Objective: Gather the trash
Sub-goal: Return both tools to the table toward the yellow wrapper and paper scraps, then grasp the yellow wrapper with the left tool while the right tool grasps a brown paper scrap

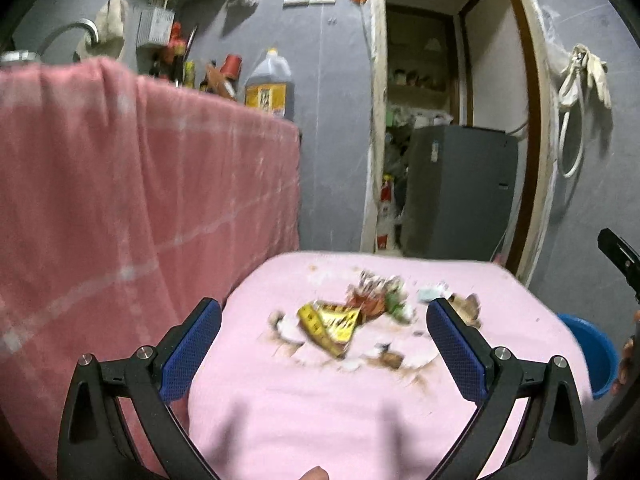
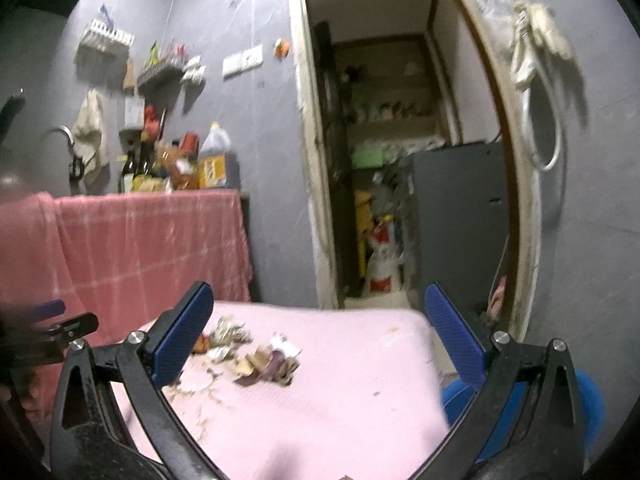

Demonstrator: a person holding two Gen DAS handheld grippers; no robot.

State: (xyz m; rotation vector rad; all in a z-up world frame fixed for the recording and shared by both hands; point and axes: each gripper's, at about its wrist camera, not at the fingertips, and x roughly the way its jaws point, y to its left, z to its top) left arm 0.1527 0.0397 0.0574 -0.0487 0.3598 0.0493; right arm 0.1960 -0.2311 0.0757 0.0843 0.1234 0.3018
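Pink-clothed tabletop (image 1: 280,420) carries wrapper-and-scrap pile (image 1: 352,320) at centre; blue bin (image 1: 592,352) beside right edge. Left gripper (image 1: 324,344), right gripper (image 2: 316,344): fingers spread, empty, above pile. Step: approach. Next: descend, pinch yellow wrapper (image 1: 330,322).

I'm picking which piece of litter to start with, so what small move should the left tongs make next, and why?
Probably ease the left tongs forward and down over the yellow wrapper. They are open and empty, and the wrapper lies between the fingers' line of sight at the near edge of the trash pile on the pink table. The blue bin waits at the table's right.
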